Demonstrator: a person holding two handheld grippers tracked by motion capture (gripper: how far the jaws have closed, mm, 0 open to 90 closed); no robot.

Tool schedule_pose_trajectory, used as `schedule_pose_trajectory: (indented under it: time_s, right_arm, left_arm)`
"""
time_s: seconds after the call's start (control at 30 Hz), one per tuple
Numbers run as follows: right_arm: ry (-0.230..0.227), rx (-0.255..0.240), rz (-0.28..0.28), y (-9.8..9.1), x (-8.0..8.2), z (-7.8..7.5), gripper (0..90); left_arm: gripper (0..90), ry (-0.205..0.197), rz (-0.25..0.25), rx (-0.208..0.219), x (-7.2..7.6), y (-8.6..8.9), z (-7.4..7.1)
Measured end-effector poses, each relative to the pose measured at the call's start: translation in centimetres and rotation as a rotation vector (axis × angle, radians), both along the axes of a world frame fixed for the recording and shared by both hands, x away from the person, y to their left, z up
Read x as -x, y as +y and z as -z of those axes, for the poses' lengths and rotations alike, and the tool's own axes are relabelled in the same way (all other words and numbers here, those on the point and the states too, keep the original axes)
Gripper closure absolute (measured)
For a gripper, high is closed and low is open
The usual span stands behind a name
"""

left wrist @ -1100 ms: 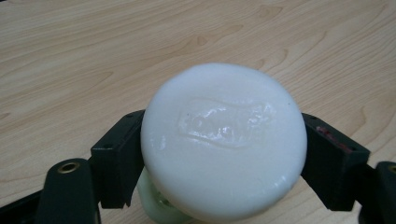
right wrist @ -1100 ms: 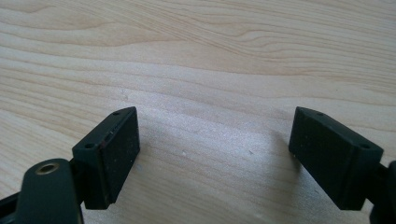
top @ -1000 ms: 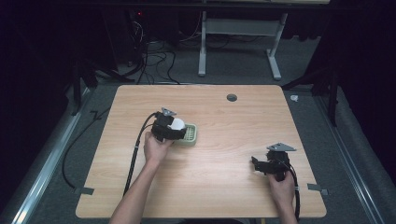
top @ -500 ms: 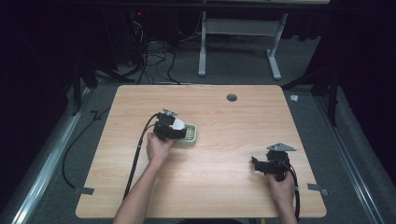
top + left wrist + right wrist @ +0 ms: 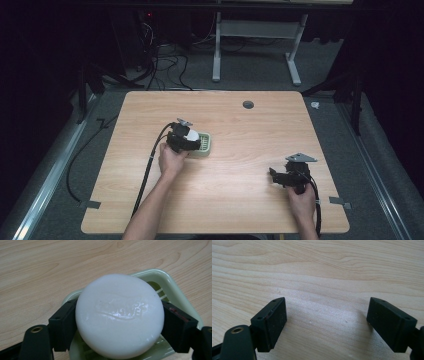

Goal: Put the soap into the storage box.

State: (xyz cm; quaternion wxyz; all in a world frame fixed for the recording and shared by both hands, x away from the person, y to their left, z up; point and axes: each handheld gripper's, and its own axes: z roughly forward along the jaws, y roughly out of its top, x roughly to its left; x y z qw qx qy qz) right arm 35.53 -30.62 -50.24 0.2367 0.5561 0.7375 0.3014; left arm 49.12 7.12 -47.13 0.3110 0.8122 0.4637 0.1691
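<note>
The landmark is the pale green soap dish (image 5: 204,145), which sits left of centre on the wooden tabletop (image 5: 240,200).

Left tool (image 5: 186,137): it sits at the dish's left edge, held by the person's left hand (image 5: 171,161), with its cable trailing from the tool toward the near edge of the tabletop. In the left gripper view its two black jaws are clamped on the white soap bar (image 5: 120,315), one pad on each side of the bar. The bar is a rounded oval with a glossy, faintly embossed broad face turned toward the camera. Its long axis runs from jaw to jaw. The bar is directly over the dish (image 5: 172,292), whose slotted floor and rim show behind and below it. Whether the bar touches the dish floor cannot be told.

Right tool (image 5: 274,175): it is well apart from the dish, to the right and nearer the tabletop's front edge, held by the right hand (image 5: 302,200). Its jaws stand wide apart, with bare wood grain (image 5: 327,290) between them.
</note>
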Motion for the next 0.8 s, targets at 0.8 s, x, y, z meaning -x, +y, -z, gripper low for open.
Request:
schedule_pose_trajectory:
  time_s: [0.8]
  right_arm:
    - [0.0,0.0,0.0,0.0,0.0,0.0,17.3]
  left_arm:
    - [22.2,-0.002,-0.005,0.006,0.23,-0.21,-0.2]
